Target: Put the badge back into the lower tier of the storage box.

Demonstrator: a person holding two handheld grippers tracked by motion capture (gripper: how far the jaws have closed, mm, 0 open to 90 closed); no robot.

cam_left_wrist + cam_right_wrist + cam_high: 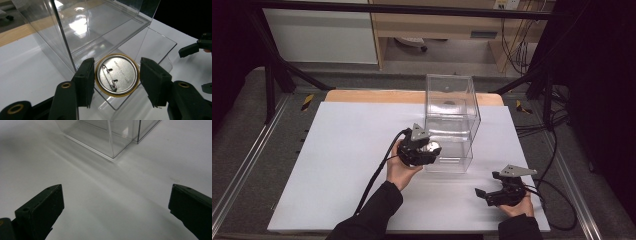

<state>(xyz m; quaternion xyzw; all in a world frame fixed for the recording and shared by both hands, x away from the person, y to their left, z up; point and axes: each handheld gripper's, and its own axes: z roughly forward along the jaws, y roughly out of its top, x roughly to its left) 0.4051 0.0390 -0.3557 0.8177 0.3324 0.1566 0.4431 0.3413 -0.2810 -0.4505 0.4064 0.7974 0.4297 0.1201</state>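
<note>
Left gripper [117, 75] pinches a round pin badge [117, 74] edge-on, one jaw on each side of its gold rim. Badge shows its silver back with the safety pin toward the camera, low centre in the left gripper view. It carries a line of stamped text, too small to read. In the high view the left gripper [432, 148] sits mid-frame, right at the lower open front of the clear acrylic box [451, 122], badge at the box mouth. In the left gripper view, a clear flap [160, 47] lies flat on the surface in front of the box, behind the badge.

Right gripper [116, 207] is spread wide, nothing between the jaws, just bare white surface. In the high view the right gripper [487, 196] is at lower right, well apart from the box, held in the person's hand.

Box is tall, transparent, two stacked compartments, no label legible on it.

White board [337, 165] covers the table, with a wooden strip [372, 96] showing along its far edge. Metal rails run down both sides. Beyond: a wooden desk frame [437, 25] at top centre, black cables at upper right, dark curtain at the frame edges.
</note>
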